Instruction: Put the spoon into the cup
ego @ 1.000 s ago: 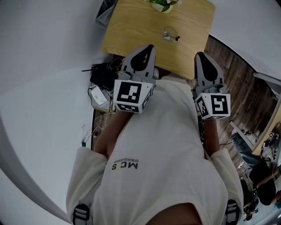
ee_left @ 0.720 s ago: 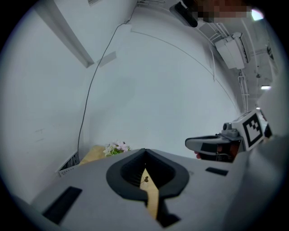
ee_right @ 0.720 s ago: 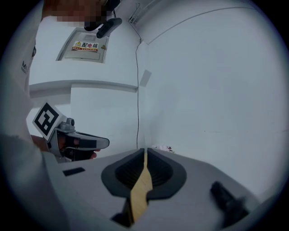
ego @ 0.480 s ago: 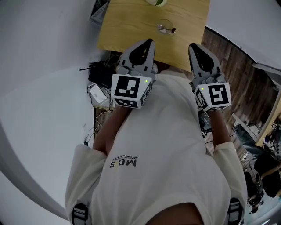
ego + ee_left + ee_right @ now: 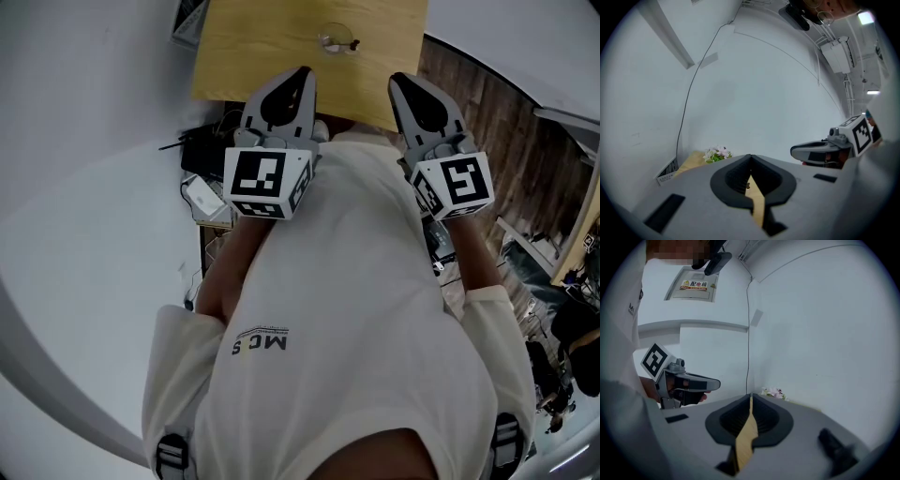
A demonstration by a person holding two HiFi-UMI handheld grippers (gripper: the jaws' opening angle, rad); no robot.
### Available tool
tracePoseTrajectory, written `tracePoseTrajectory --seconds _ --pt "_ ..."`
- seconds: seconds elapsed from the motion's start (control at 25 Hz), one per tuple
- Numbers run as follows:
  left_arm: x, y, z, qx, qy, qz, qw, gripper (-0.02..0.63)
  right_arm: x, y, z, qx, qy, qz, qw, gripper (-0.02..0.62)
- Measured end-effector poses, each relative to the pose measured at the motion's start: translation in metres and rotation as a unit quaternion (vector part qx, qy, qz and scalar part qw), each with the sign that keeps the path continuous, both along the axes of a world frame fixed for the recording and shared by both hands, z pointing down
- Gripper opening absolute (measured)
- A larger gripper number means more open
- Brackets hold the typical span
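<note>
A small clear glass cup [image 5: 335,39] stands on the wooden table [image 5: 253,47] at the top of the head view, with a dark piece at its right side; it is too small to tell the spoon. My left gripper [image 5: 302,75] and right gripper [image 5: 395,82] are held side by side in front of the chest, short of the table's near edge, well apart from the cup. Both are shut with nothing between the jaws. The left gripper view [image 5: 750,157] and right gripper view [image 5: 750,397] show each pair closed to a slit, with yellow table wood behind.
A pot of pale flowers [image 5: 717,153] stands at the table's far end by the white wall. Black devices and cables [image 5: 208,157] and a white adapter [image 5: 202,197] lie on the floor left of the table. Dark wood flooring [image 5: 506,159] runs on the right.
The table and cup have slid toward the top of the head view, and the flowers have left it. Both grippers have shifted slightly up and left, still shut and empty.
</note>
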State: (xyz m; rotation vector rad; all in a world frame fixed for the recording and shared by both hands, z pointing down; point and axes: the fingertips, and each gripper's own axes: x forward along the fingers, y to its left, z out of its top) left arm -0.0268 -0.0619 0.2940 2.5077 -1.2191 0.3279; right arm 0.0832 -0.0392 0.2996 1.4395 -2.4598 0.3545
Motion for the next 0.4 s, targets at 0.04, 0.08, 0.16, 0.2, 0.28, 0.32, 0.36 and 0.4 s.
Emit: tracePoseTrajectory --seconds 0.04,0.08,0.16,0.2,0.28,0.32,0.36,0.4 --pt "0.0 0.0 0.0 0.0 0.001 0.0 1.0 0.011 0.001 0.001 0.001 -0.004 -0.004 0.001 1.0 0.038" --pt "0.0 0.001 0.0 0.001 0.001 -0.001 1.0 0.011 0.002 0.001 0.002 -0.009 -0.009 0.003 1.0 0.038" --pt "0.001 0.002 -0.001 0.001 0.003 -0.002 1.0 0.011 0.006 0.002 0.002 -0.015 -0.019 0.011 1.0 0.038" --pt "0.001 0.003 -0.002 0.001 0.004 -0.003 1.0 0.011 0.009 0.003 0.002 -0.017 -0.021 0.016 1.0 0.038" --pt "0.001 0.003 -0.002 0.0 0.005 -0.005 1.0 0.011 0.013 0.003 0.002 -0.018 -0.024 0.023 0.999 0.038" --pt "0.001 0.003 -0.002 -0.001 0.005 -0.005 1.0 0.011 0.014 0.004 0.002 -0.019 -0.026 0.025 0.999 0.038" --pt "0.001 0.003 -0.001 -0.001 0.005 -0.006 1.0 0.011 0.015 0.005 0.003 -0.02 -0.027 0.027 0.999 0.038" --pt "0.001 0.003 -0.001 -0.002 0.004 -0.006 1.0 0.011 0.016 0.006 0.003 -0.021 -0.029 0.029 0.999 0.038"
